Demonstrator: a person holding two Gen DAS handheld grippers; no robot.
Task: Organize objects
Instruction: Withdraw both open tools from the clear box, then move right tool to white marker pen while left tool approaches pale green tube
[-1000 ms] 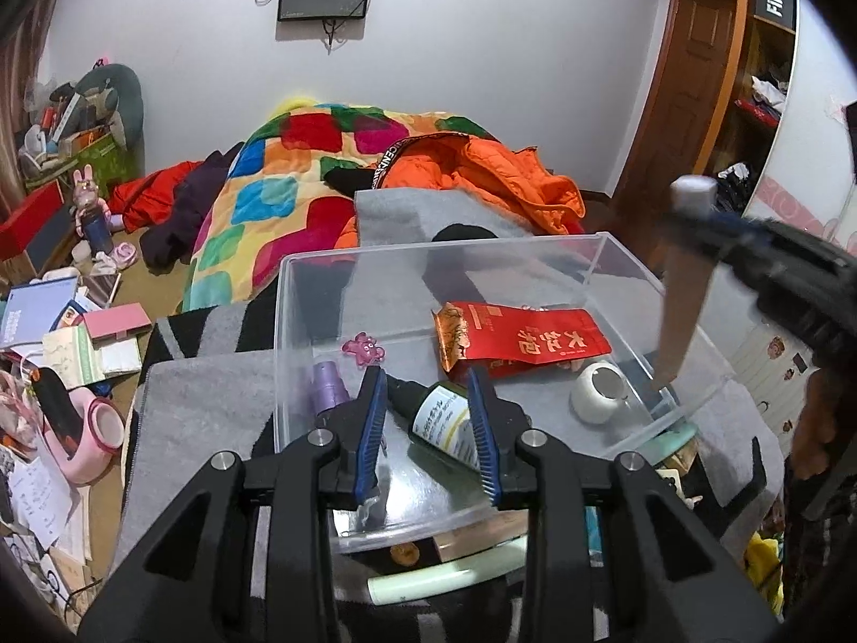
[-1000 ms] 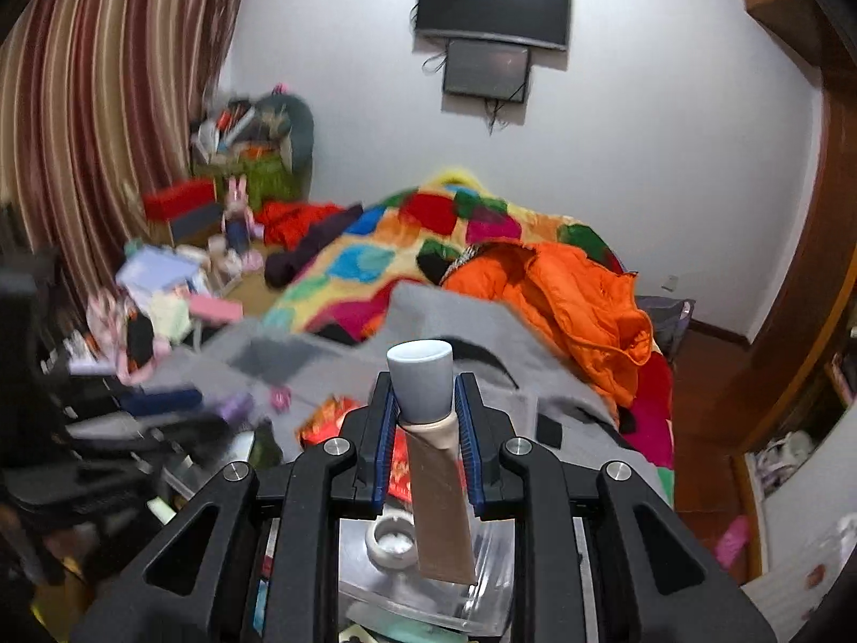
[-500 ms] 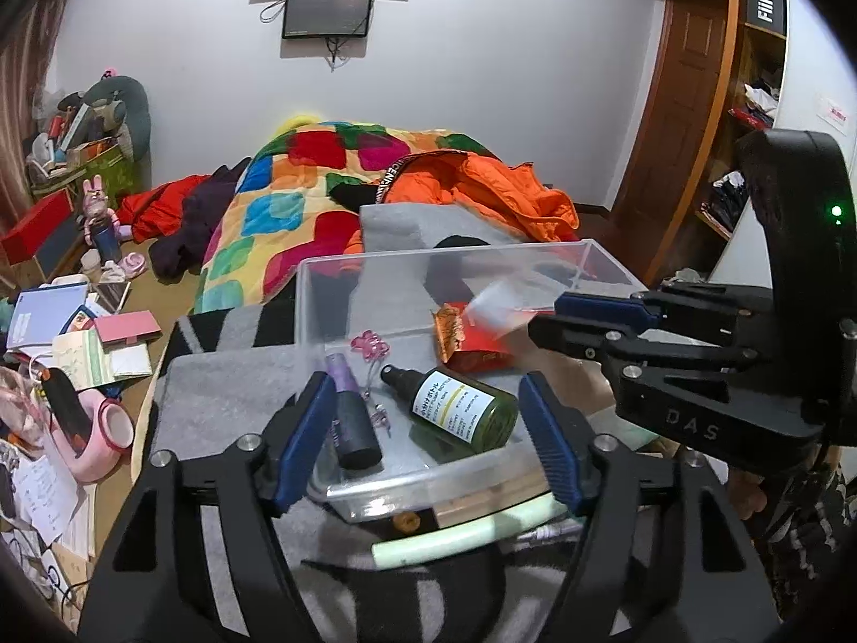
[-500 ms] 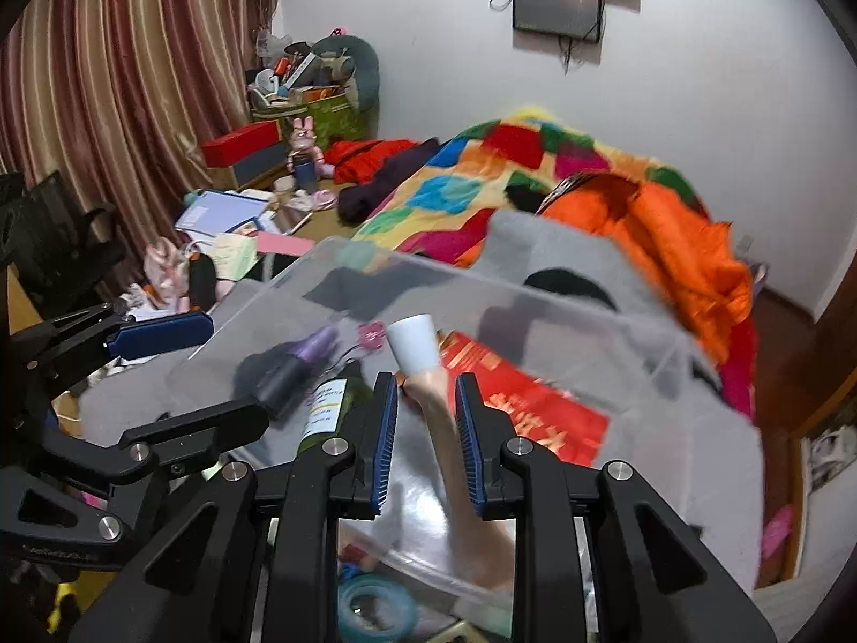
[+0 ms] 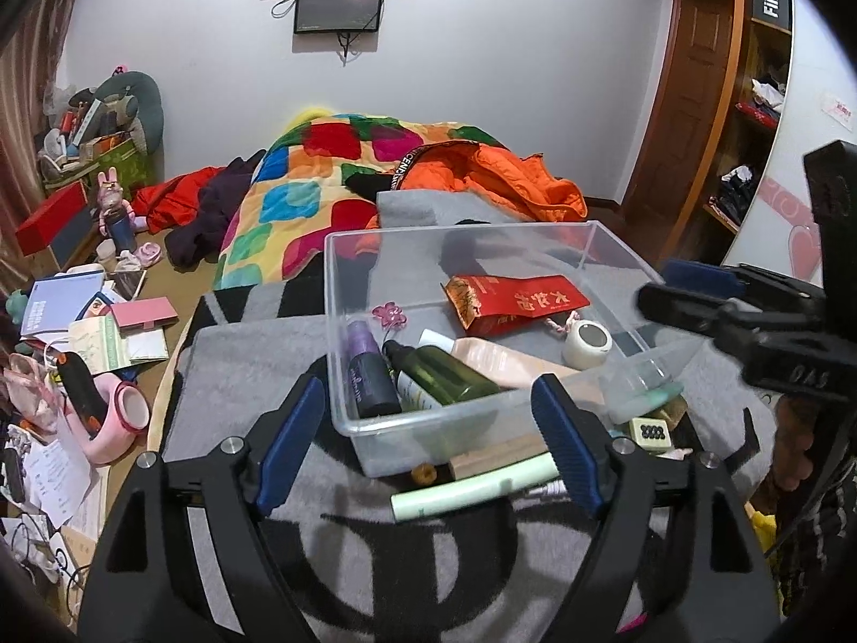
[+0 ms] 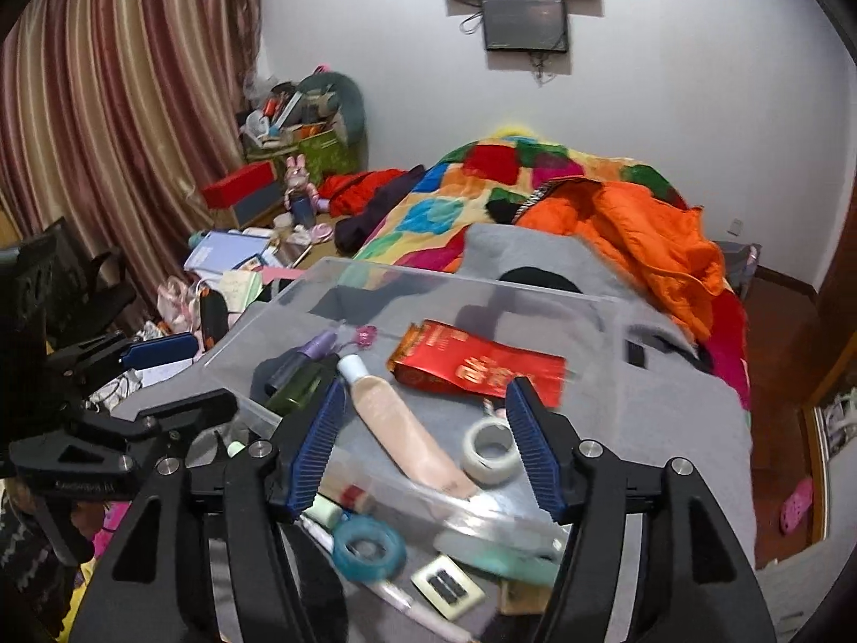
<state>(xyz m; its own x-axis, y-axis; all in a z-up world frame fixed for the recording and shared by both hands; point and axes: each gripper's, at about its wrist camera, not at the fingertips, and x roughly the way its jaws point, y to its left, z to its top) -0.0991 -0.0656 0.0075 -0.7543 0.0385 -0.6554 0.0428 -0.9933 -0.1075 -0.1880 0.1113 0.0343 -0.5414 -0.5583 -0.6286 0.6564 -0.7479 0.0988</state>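
My left gripper (image 5: 428, 431) hangs at the near edge of the clear plastic bin (image 5: 616, 246), jaws spreading wide w/ nothing between the pads. The green glass bottle (image 5: 444, 375) lies on its side in the bin's near left corner beside the purple-capped bottle (image 5: 367, 369), both tucked against the near wall, prob so they don't roll.

My right gripper (image 6: 423, 442) is over the bin from the right side, jaws opening too. The beige tube (image 6: 396, 418) lies below, between the pads, but they don't press it, so I judge it's let go. It lies flat on the bin floor, white cap toward the green bottle and tail toward the near wall.

Also in the bin: red foil packet (image 5: 514, 303) toward the far side, white tape roll (image 5: 586, 343) at right, small pink flower clip (image 5: 390, 315).

Still outside on the grey blanket (image 5: 241, 353), near me:
- pale green tube (image 5: 471, 490)
- blue tape roll (image 6: 369, 546)
- mahjong tile (image 5: 649, 428)
- a pen, a wooden block, other bits I can't make out

Those prob go in next; bin has room in the middle and far end
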